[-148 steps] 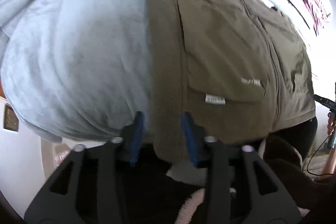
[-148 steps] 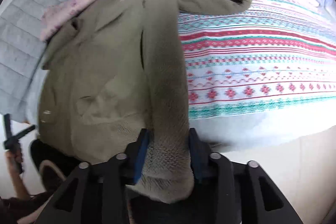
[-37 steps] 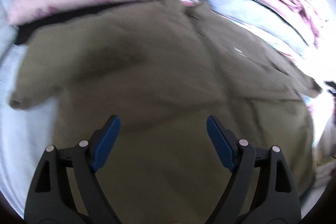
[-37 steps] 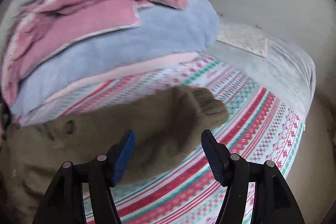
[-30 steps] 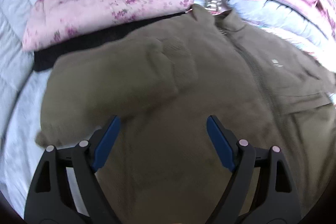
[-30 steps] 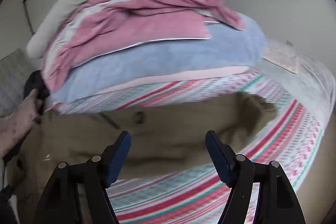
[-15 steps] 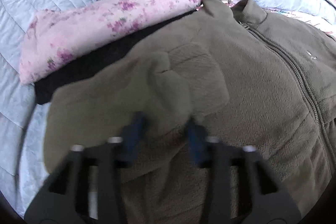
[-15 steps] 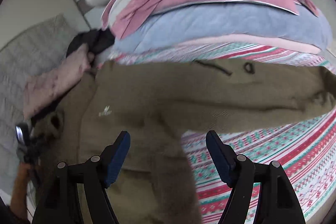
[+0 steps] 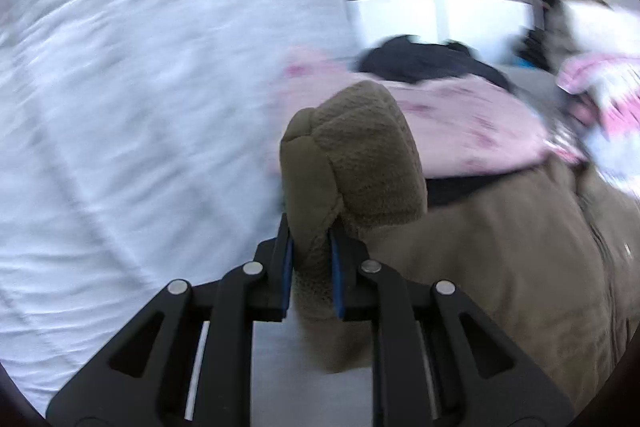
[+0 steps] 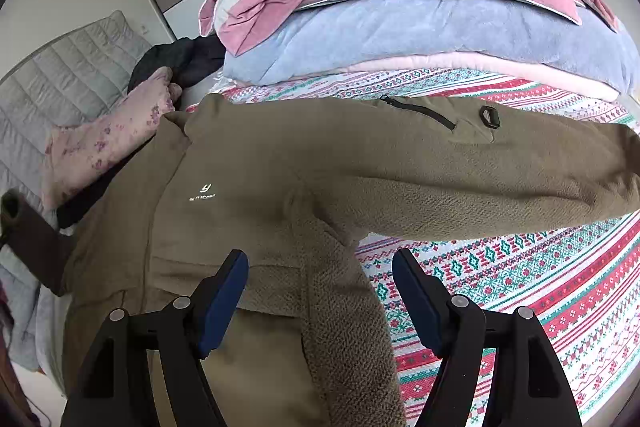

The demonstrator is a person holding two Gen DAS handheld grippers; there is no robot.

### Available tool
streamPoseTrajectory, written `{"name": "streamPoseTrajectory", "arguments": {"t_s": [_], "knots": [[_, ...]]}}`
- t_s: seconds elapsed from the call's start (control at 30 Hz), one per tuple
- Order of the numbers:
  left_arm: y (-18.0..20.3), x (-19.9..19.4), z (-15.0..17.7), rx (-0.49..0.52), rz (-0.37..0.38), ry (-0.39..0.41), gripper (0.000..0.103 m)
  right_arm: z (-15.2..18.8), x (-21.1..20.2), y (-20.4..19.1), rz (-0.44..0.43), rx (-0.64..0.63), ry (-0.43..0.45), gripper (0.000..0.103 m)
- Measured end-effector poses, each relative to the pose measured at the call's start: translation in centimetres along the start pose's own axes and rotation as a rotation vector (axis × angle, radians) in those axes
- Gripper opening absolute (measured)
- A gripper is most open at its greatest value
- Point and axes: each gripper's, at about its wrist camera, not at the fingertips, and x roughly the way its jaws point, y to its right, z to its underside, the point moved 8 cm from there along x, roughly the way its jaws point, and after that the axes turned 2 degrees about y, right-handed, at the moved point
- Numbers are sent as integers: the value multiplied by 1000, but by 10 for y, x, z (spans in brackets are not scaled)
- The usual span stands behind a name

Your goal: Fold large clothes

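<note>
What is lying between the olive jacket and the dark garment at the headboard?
A pink floral garment lies between the jacket and the dark garment, touching both. The right wrist view shows it.

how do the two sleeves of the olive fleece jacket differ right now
The left sleeve is bunched and lifted, its cuff pinched in the left claw, whose jaws are closing on it. The right sleeve lies stretched flat across the patterned bedspread, ungripped; the right claw hovers open over the jacket's side. Both share the same olive fleece.

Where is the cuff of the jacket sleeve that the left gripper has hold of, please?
In the left wrist view, centre: the cuff sticks up between the left gripper pads, before the pink floral bedding.
</note>
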Motion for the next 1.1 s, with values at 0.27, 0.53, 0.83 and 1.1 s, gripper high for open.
{"name": "streamPoseTrajectory", "arguments": {"t_s": [0.27, 0.53, 0.83, 1.1], "knots": [[-147, 4, 38, -107, -367, -75, 37, -1, 6, -10, -15, -9, -16, 76], [-107, -27, 40, -132, -101, -39, 73, -7, 3, -30, -33, -45, -3, 76], [41, -41, 91, -151, 429, -212, 80, 18, 9, -26, -34, -79, -78, 76], [104, -59, 180, -78, 600, -396, 80, 53, -17, 25, -73, -2, -148, 76]]}}
